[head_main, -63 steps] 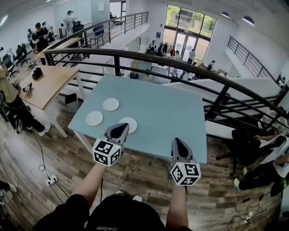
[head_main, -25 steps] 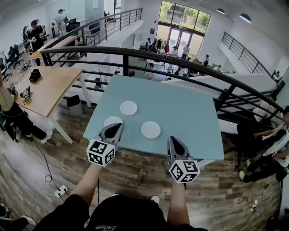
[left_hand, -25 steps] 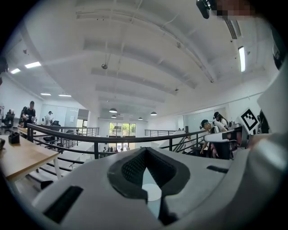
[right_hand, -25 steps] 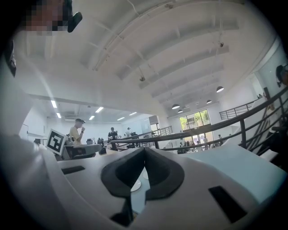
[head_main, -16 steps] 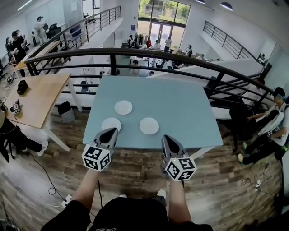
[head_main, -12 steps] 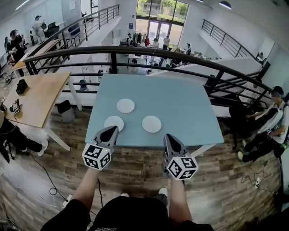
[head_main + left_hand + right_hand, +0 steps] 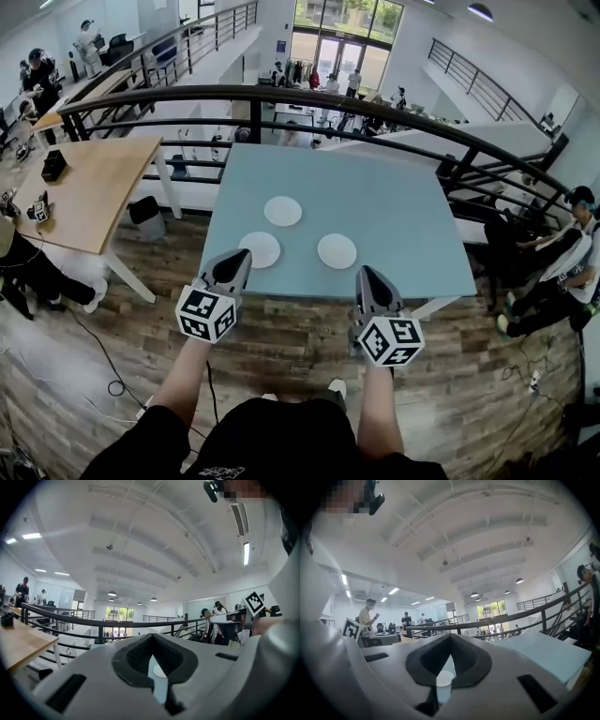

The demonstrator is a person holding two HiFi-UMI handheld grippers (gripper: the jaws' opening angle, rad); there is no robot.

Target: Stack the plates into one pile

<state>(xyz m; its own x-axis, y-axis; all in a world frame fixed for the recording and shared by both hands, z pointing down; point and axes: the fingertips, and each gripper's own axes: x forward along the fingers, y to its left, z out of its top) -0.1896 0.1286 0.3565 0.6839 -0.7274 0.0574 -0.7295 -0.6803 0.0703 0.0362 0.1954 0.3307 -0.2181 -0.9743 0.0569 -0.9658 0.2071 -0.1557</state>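
White round plates, three flat and separate on blue table, left claw and right claw closed, empty

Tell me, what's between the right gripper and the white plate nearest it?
Nothing but bare light-blue tabletop. The head view shows it between the right gripper and the round white plate.
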